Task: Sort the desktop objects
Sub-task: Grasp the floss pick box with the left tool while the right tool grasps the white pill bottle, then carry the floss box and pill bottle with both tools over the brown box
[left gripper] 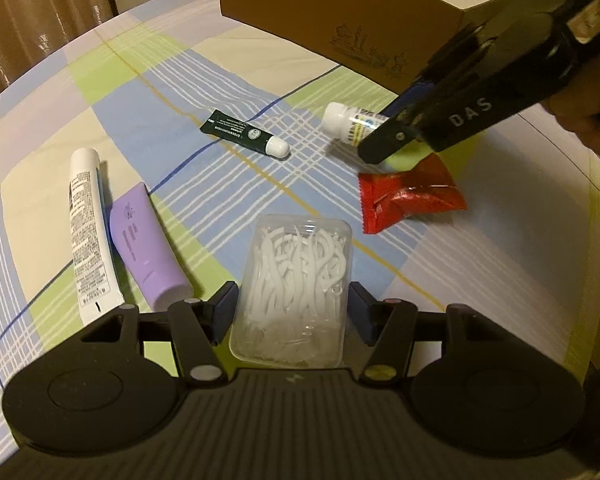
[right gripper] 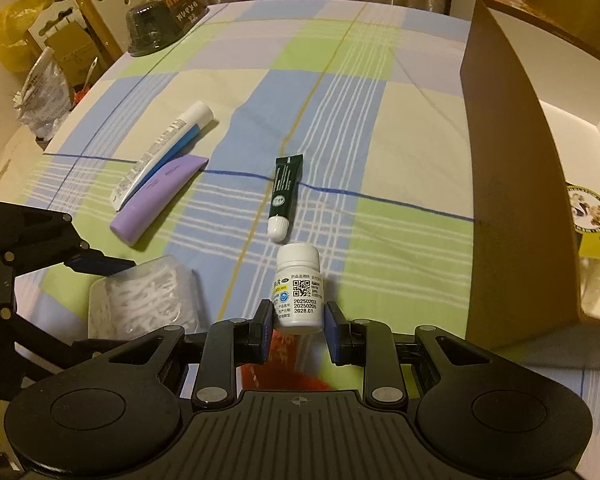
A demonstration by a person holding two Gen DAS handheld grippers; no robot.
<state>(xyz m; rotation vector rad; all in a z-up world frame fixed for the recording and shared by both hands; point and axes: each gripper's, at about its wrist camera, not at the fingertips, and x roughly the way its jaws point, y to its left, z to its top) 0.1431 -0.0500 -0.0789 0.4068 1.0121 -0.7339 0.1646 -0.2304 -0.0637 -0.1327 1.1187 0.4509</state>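
At 6 o'clock, left claw (left gripper: 290,310) pinches floss-pick box (left gripper: 296,280); right claw (right gripper: 298,320) pinches pill bottle (right gripper: 298,288), probably just off the desk (right gripper: 400,120).

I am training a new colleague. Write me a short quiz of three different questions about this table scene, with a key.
1. True or false: the right gripper is shut on the white pill bottle.
2. What lies between the left gripper's jaws?
A. purple tube
B. clear box of floss picks
C. red packet
3. Fill in: the dark green tube has a ____ cap.

Key: 1 true; 2 B; 3 white.
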